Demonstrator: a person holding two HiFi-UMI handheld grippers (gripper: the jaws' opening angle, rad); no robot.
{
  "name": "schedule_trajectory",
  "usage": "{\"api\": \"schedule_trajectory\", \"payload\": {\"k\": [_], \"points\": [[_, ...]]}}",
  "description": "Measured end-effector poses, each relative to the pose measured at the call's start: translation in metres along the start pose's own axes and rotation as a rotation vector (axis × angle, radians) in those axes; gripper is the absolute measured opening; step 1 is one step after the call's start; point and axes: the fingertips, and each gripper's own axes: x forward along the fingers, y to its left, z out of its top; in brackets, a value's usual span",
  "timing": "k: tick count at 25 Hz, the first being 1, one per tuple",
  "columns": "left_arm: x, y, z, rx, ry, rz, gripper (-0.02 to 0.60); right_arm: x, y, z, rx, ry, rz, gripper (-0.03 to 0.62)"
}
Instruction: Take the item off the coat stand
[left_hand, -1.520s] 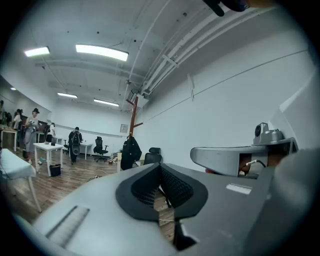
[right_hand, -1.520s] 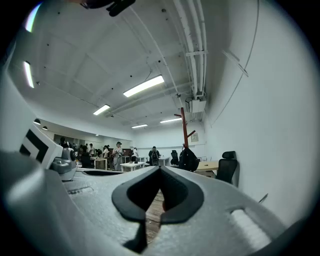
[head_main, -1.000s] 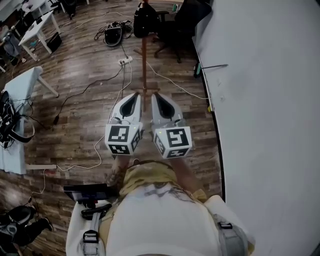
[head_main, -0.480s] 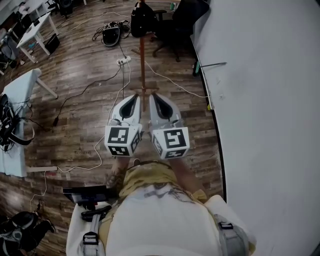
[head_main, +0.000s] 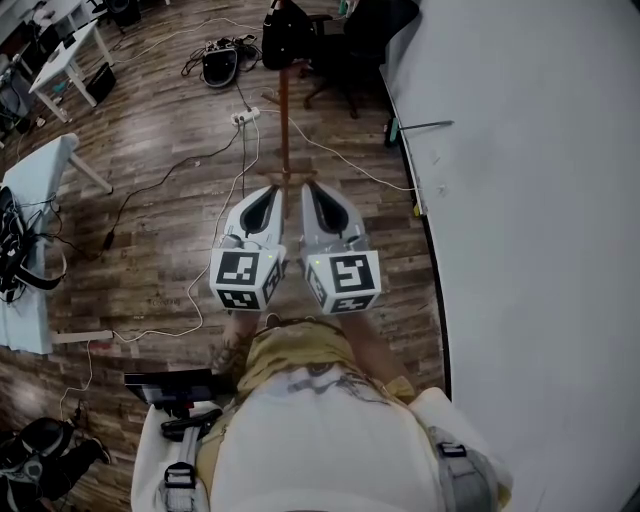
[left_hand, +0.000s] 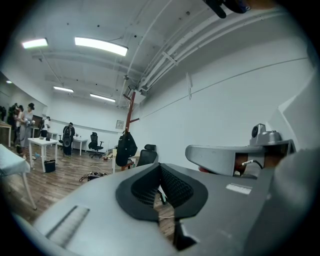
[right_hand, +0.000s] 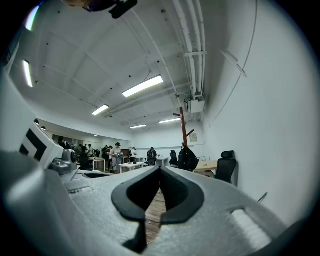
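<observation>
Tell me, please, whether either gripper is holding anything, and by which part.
Nothing is held. The left gripper and right gripper are both shut and empty; the black bag hangs on the coat stand ahead.

Left gripper (head_main: 271, 194) and right gripper (head_main: 307, 192) in pale grey tapered shells, black jaw pads (head_main: 262, 208), black-and-white marker cubes (head_main: 246, 280) behind the shells, white top (head_main: 320, 440) behind the cubes

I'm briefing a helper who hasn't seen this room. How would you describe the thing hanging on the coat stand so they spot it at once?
Follow the long white wall to the reddish-brown wooden coat stand on the plank floor. The black bag hangs from it; unlike the black office chair beside it, it dangles off the floor.
</observation>
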Motion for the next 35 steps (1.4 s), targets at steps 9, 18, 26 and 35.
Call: {"api": "schedule_trajectory", "payload": {"k": [9,18,26,35], "points": [[0.0,0.022,-0.008,-0.023,0.022,0.01,0.002,0.015,0.004,-0.015,0.01,0.033,-0.022,0.002],[-0.009,0.043,-0.03,-0.062,0.07,0.005,0.003,0.021,0.02,-0.04,0.017,0.089,-0.053,0.0],[0.01,0.054,-0.055,-0.094,0.114,0.009,0.002,0.037,0.007,-0.064,0.046,0.145,-0.07,0.002],[0.084,0.082,-0.019,-0.042,0.057,0.095,0.002,0.11,-0.03,-0.043,0.041,0.093,0.043,0.0]]}}
